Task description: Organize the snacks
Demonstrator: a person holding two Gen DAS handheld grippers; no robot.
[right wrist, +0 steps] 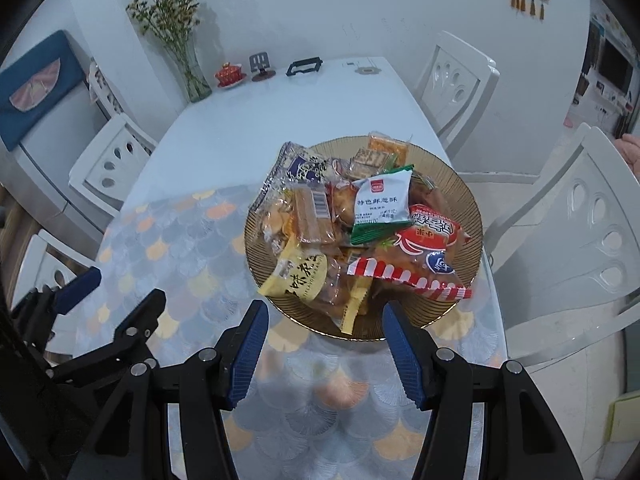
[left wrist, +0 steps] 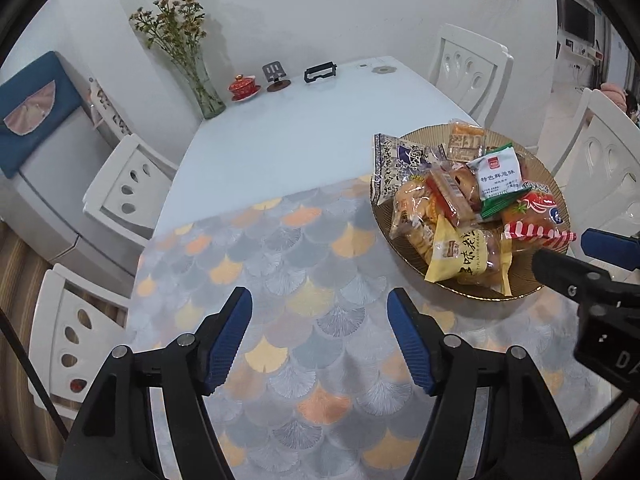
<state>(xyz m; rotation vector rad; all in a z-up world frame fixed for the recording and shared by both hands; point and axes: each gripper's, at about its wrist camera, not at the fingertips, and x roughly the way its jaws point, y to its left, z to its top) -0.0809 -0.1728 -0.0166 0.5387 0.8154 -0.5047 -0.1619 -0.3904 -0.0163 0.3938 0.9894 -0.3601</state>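
Observation:
A brown ribbed plate [right wrist: 468, 204] [left wrist: 554, 188] sits on the table and is heaped with several wrapped snacks. On top lie a white-and-green packet [right wrist: 380, 206] [left wrist: 500, 182], a red-striped packet [right wrist: 416, 264] [left wrist: 536, 220] and a yellow packet [right wrist: 298, 276] [left wrist: 460, 254]. My right gripper [right wrist: 322, 316] hangs open just short of the plate's near rim, with nothing between its blue pads. My left gripper [left wrist: 320, 304] is open over the patterned cloth, to the left of the plate, and holds nothing.
A scale-patterned cloth [left wrist: 304, 320] covers the near half of the white table [left wrist: 288, 128]. At the far end stand a glass vase of dried flowers [left wrist: 200, 80], a red lidded cup [left wrist: 243, 87] and a black stand [left wrist: 320, 73]. White chairs [right wrist: 460, 80] ring the table.

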